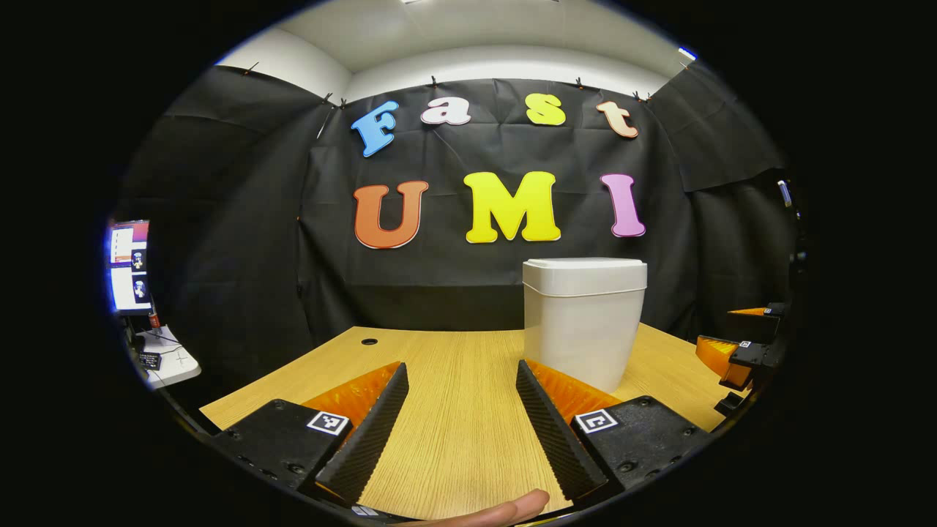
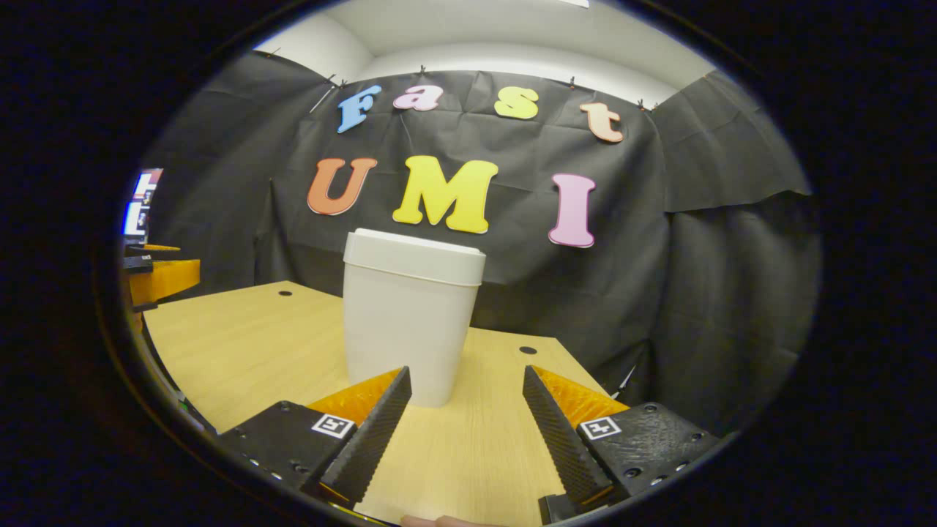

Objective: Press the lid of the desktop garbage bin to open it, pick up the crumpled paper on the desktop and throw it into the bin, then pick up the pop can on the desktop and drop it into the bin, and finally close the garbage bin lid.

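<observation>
Standing upright on the wooden desktop [image 2: 241, 344] with its lid [image 2: 413, 258] down flat, the white garbage bin [image 2: 408, 322] looks untouched, so by my reading the first step, pressing the lid to pop it open, is the one in hand. In the right gripper view the bin rises just beyond the fingers, slightly toward the left one, and the right gripper [image 2: 466, 432] has its jaws spread wide with nothing between them. In the left gripper view the bin [image 1: 583, 322] stands ahead and off past the right finger, and the left gripper [image 1: 461, 428] is likewise wide open and empty over bare wood. Next, one gripper probably needs to lift above the bin and push down on the lid. I cannot tell where the crumpled paper or the pop can lie.
</observation>
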The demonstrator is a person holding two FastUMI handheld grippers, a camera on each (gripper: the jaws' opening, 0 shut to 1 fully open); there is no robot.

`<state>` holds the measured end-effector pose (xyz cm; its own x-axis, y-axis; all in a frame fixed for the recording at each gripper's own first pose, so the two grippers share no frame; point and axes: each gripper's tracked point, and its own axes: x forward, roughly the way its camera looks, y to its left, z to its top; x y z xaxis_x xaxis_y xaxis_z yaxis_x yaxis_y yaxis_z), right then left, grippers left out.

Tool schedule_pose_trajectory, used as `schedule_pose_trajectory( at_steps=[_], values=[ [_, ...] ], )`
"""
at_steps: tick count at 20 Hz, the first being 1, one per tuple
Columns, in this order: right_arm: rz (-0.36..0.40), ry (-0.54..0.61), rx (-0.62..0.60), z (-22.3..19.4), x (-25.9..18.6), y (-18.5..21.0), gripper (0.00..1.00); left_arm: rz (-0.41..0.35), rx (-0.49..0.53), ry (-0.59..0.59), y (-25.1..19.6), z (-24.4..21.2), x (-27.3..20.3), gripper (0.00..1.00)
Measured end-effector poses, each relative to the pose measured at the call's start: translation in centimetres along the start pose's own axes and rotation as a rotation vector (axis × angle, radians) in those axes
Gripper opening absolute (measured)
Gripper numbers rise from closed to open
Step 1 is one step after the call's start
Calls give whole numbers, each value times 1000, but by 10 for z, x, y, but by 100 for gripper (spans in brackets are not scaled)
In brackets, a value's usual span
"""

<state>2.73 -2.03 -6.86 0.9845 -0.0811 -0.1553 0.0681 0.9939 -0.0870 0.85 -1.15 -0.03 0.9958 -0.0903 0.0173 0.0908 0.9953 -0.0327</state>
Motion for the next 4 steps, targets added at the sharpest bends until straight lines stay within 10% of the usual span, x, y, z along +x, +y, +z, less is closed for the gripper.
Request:
schedule_pose_trajectory(
  at_steps=[4],
  values=[
    [-7, -5, -8, 1, 1, -1, 96, -4, 3, 5, -2, -1, -1, 96]
  ],
)
